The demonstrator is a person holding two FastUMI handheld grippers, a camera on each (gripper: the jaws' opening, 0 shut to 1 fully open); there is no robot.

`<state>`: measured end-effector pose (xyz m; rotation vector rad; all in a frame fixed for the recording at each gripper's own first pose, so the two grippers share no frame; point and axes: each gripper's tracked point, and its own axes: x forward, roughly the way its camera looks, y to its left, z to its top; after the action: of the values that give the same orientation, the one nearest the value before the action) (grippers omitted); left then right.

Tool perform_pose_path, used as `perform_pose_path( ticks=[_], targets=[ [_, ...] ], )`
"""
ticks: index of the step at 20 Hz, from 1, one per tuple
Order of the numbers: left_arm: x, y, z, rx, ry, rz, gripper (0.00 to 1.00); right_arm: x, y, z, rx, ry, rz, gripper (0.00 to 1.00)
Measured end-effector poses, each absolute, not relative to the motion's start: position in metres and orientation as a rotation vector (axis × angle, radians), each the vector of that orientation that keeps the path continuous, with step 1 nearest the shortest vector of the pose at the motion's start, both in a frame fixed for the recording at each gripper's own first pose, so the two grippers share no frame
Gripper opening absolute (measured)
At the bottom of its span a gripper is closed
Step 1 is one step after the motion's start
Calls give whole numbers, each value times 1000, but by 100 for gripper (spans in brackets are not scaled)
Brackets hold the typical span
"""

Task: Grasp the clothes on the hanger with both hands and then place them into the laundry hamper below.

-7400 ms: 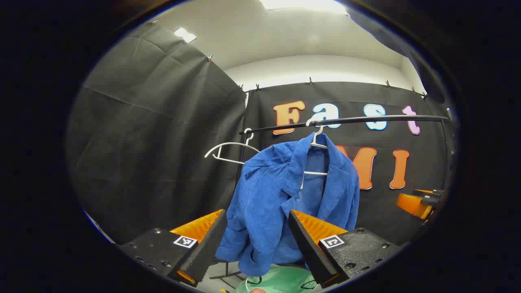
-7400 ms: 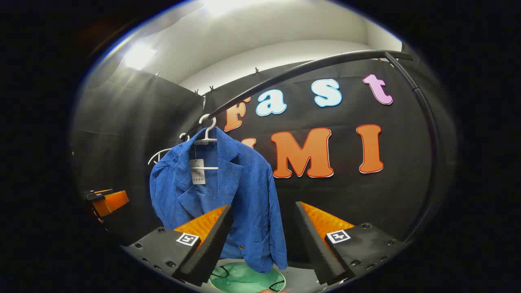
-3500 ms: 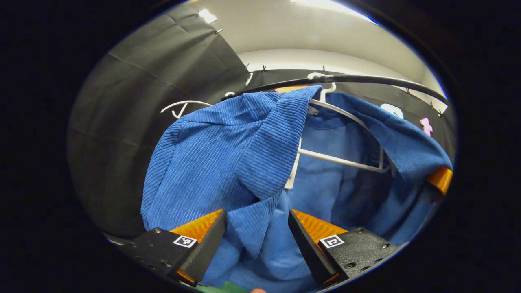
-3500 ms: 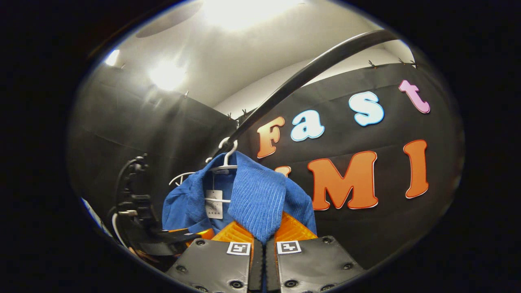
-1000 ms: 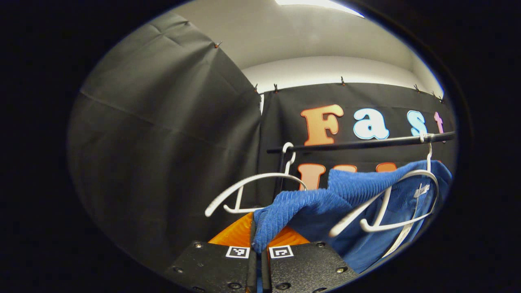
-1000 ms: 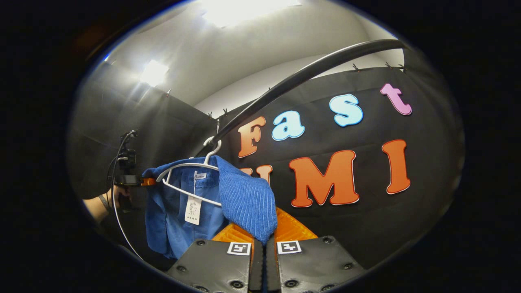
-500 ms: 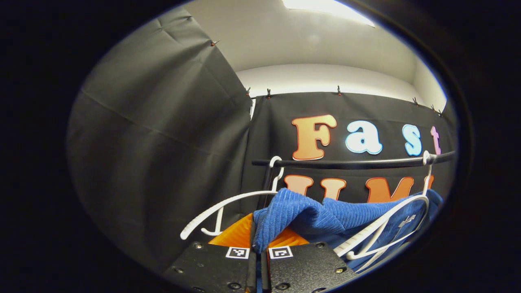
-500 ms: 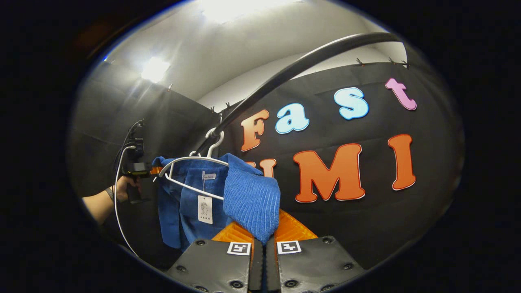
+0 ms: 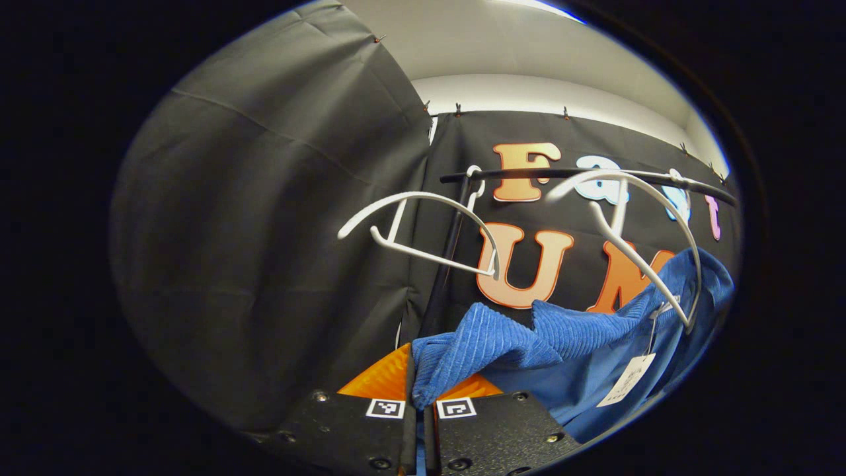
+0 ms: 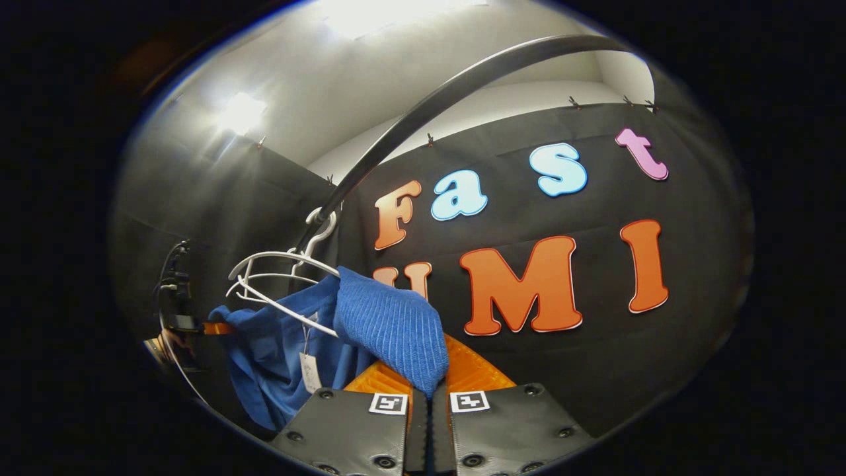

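A blue corduroy jacket point(image 9: 562, 337) is stretched between both grippers. My left gripper point(image 9: 423, 403) is shut on one corner of it, and my right gripper point(image 10: 429, 396) is shut on another fold of the jacket point(image 10: 390, 330). A white hanger point(image 9: 634, 218) on the black rail point(image 9: 595, 174) tilts above the cloth, and the jacket's far part still drapes by its lower end. In the right gripper view the hanger point(image 10: 277, 277) sits just above the jacket, and the left gripper point(image 10: 198, 327) shows far off, shut on the jacket's other end. A paper tag point(image 9: 624, 389) dangles from the jacket.
A second, bare white hanger point(image 9: 423, 225) hangs on the rail near its upright post point(image 9: 443, 277). Black cloth walls stand behind and to the left. The curved rail point(image 10: 462, 99) arcs overhead in the right gripper view.
The jacket has come lower relative to its hanger, which now stands mostly bare above the cloth. Both grippers stay shut on the jacket and have dropped.
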<state>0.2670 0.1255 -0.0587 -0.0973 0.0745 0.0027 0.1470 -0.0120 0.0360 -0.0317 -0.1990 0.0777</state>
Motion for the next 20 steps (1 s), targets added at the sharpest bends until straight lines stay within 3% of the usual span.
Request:
perform_pose_path(
  ticks=[6, 13, 20],
  targets=[
    [225, 81, -84, -53, 131, -49, 2, 164, -54, 50, -76, -253, -47, 10],
    [217, 7, -120, -45, 205, -178, 5, 179, -129, 22, -72, -164, -230, 10],
    [196, -27, -137, -46, 243, -263, 7, 154, -164, -5, 1, -102, -276, 10]
  ],
)
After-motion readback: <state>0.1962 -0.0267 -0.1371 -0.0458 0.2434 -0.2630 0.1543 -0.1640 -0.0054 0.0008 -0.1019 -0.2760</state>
